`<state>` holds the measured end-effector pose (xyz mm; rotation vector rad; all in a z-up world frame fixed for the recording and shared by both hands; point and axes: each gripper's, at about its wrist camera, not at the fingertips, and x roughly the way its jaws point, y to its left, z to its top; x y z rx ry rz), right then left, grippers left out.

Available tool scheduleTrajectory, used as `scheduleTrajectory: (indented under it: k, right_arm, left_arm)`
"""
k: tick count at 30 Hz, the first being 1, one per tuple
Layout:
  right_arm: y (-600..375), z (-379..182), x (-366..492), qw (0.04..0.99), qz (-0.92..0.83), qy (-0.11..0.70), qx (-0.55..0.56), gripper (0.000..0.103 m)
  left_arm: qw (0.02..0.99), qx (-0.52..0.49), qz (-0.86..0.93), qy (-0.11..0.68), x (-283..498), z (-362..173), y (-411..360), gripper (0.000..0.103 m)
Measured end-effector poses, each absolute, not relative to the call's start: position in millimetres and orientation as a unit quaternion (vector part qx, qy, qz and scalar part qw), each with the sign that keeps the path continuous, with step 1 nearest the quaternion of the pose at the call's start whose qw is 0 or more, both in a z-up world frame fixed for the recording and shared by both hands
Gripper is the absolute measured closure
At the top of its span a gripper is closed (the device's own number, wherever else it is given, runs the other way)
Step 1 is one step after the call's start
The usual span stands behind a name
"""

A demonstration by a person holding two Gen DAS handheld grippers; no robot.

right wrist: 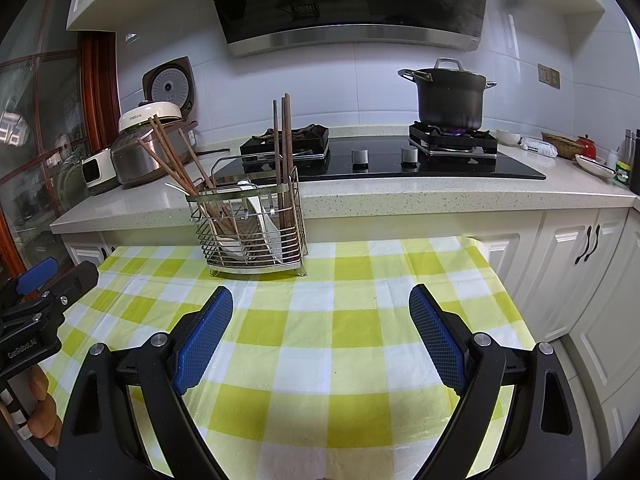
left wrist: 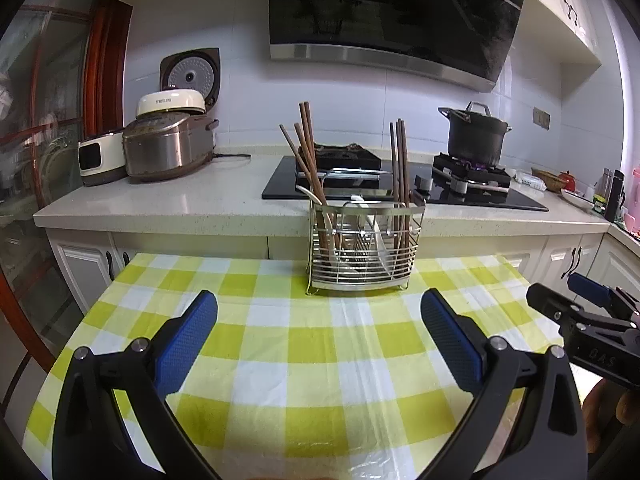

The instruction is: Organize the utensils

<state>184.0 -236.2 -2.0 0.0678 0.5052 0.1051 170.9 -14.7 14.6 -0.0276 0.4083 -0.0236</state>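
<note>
- Rice cooker point(left wrist: 168, 148) stands at the far left of the counter point(left wrist: 224, 200), its lid up; a small white appliance point(left wrist: 98, 158) sits just beside it.
- Left gripper point(left wrist: 319, 310) hovers over the table point(left wrist: 280, 344), which wears a yellow-and-white check cloth; its jaws are spread wide and hold nothing.
- Rack point(left wrist: 364, 248), a wire caddy, stands upright at the table's far edge, ahead of the left gripper and a little to its right; in the right wrist view it lies ahead and to the left.
- Chopsticks point(left wrist: 306, 148) lean to the left in the rack's left compartment; another bundle point(left wrist: 400, 176) stands nearly upright in the right compartment.
- A white spoon point(left wrist: 378, 236) lies tilted in the rack's middle part.
- Hob point(left wrist: 400, 188) sits on the counter behind the rack, under a hood point(left wrist: 392, 12).
- Pot point(left wrist: 474, 136) sits on the right burner with a blue flame beneath.
- Right gripper point(right wrist: 321, 300) hovers over the table's right half, jaws wide apart and bare.
</note>
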Motion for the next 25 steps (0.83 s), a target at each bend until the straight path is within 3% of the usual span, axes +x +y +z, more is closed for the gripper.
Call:
scheduleTrajectory:
  k: [25]
  right_arm:
    - [-236.9, -2.2, 183.8, 0.966, 0.052, 0.25, 0.033, 0.019]
  left_arm:
    - [0.979, -0.01, -0.021, 0.204, 171.7, 12.1, -13.9, 0.004]
